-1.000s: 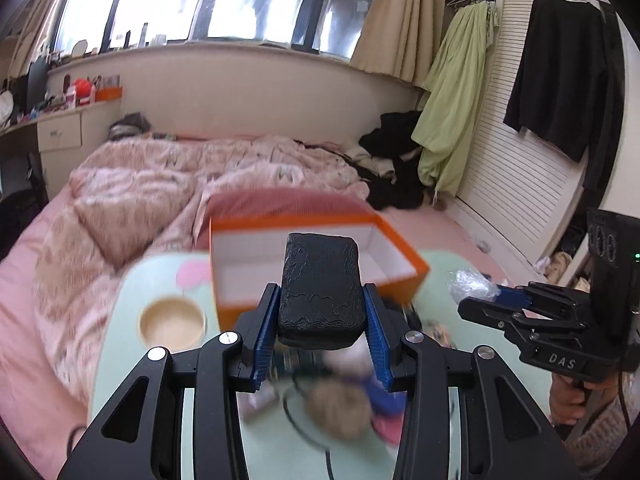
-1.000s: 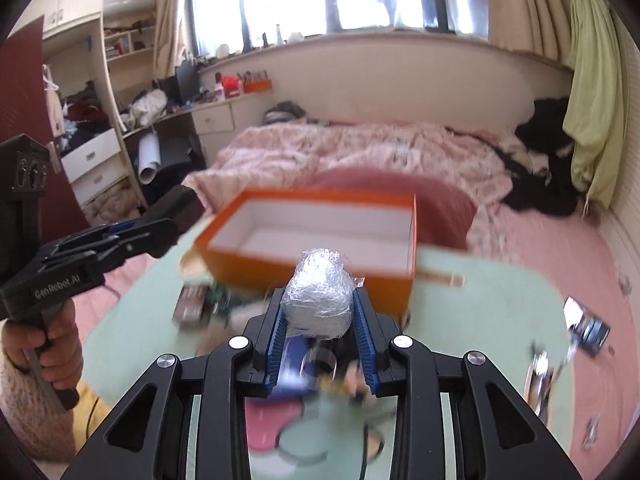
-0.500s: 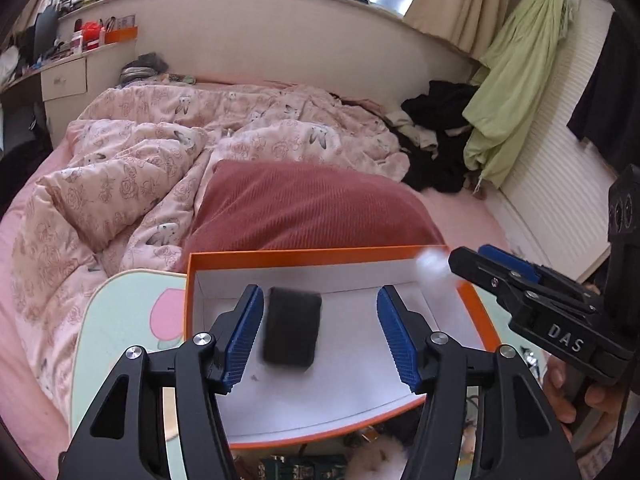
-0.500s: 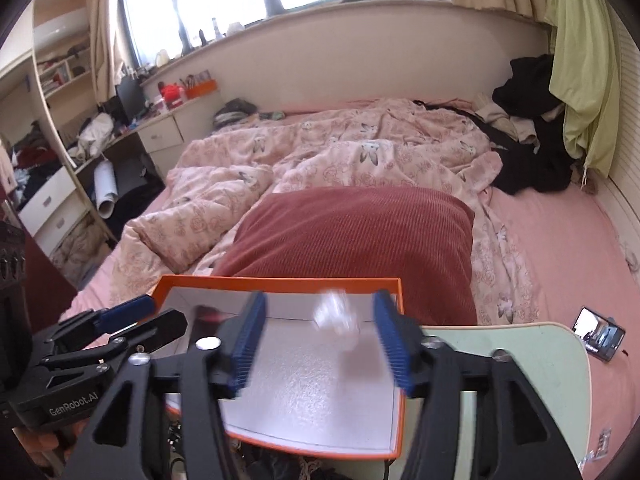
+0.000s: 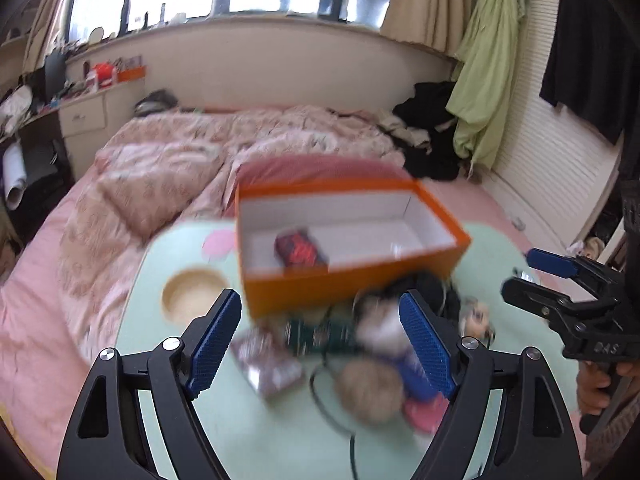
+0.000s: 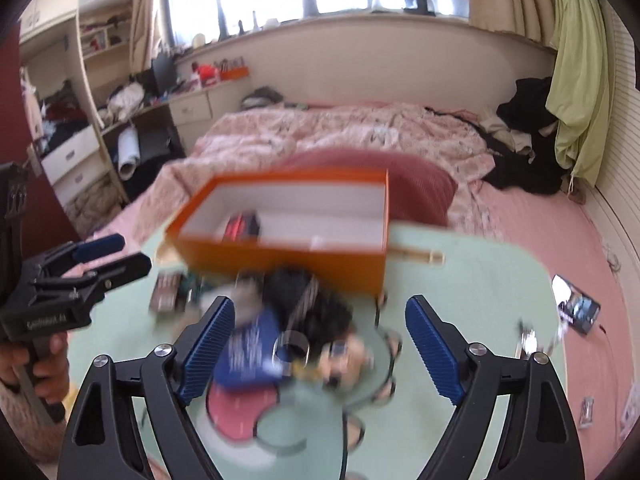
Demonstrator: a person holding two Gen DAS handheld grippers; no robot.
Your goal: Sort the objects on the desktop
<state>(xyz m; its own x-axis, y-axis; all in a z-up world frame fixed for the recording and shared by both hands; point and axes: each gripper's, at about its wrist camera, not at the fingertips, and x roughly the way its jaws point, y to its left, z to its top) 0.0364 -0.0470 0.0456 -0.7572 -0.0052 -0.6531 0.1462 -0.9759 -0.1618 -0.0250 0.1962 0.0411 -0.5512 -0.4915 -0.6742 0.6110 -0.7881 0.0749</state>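
Sorting in progress on a pale green table [image 5: 180, 420]. An open orange box [image 5: 348, 280] with a white interior stands at the far side of the table, in front of a dark red pillow [image 6: 420, 184] on the bed. Inside the box, toward its left end, lies a dark case with red markings [image 5: 301, 249], seen in the right wrist view as well [image 6: 242, 226]; a small pale object [image 5: 396, 247] near the right end is too blurred to identify. Most of the work appears to remain: a loose heap of small things sits on the table just in front of the box, including a blue pouch [image 6: 250, 350], a black tangled item [image 6: 316, 308], a green patterned pack [image 5: 320, 334], a silvery-brown packet [image 5: 268, 364], a round beige fluffy object [image 5: 370, 390] and a black cable [image 5: 332, 412], all smeared by motion. A round wooden coaster [image 5: 194, 294] lies to the left of the box, and a few small items rest near the table's right edge [image 6: 528, 338]. The left gripper [image 5: 320, 344] hangs over the near side of the heap with its jaws spreading wide and nothing caught between the blue pads [image 5: 214, 340]. The right gripper [image 6: 316, 344] does likewise above the pouch and the black item, its jaws also spreading and empty; neither visibly touches any object. Each gripper is seen from the side in the other's view, held by a hand [image 6: 24, 364].
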